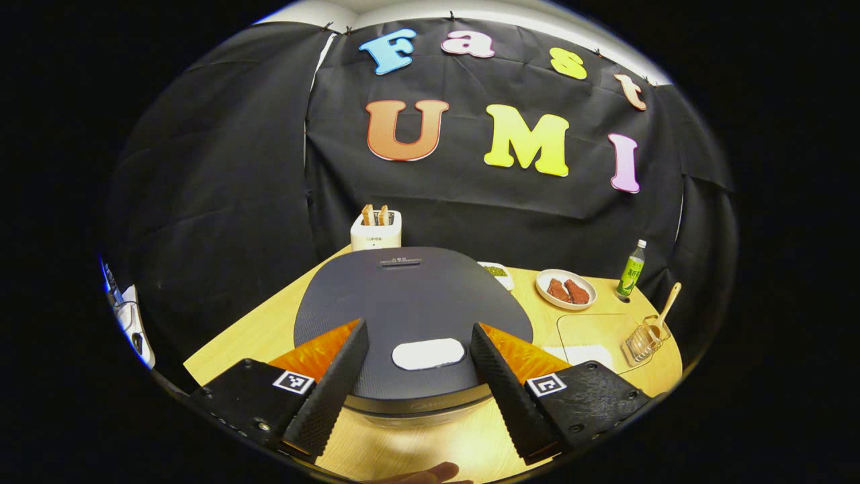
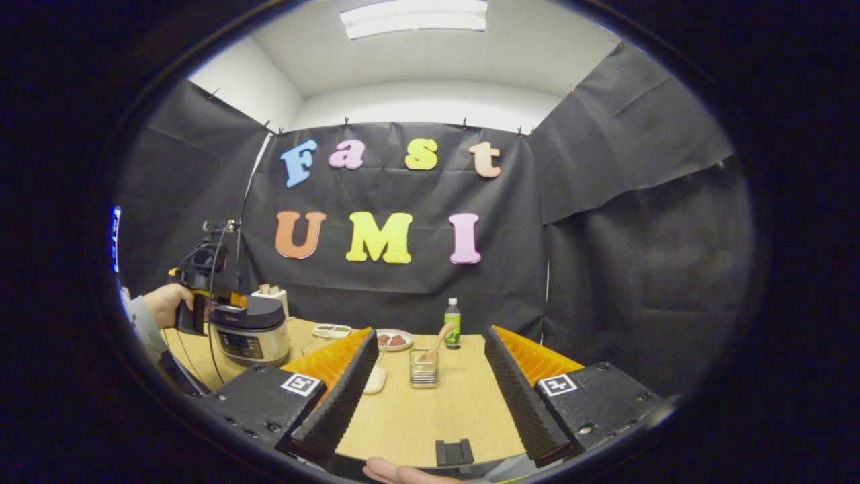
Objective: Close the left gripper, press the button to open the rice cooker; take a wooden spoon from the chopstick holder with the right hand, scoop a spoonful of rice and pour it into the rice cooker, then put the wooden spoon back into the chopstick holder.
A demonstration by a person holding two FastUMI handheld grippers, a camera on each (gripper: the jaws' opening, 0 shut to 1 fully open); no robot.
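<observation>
I am at the very first step: the rice cooker point(image 1: 410, 316) has its lid down, and I have to press its button to pop it open. My left gripper point(image 1: 420, 366) hangs just above the front of the dark lid. Its fingers point(image 1: 329, 390) are spread wide and hold nothing. The pale oval button point(image 1: 428, 353) sits right between them, a little farther in. The task wants the fingers shut first, so I think my next move is to close them, then push down on that button with the closed tips. I must aim well, or I will push on the lid and miss.

My right gripper point(image 2: 426, 393) waits over the wooden worktop point(image 2: 437, 417). Its fingers are wide open too, with nothing in them. Straight ahead, between them but well apart from the tips, stands the clear chopstick holder point(image 2: 424, 367) with the wooden spoon point(image 2: 440, 337) leaning in it, handle up. In the right gripper view I also see the rice cooker far off to the side, with a hand point(image 2: 164, 304) holding the other gripper over it. The spoon job comes later, once the lid is up.
</observation>
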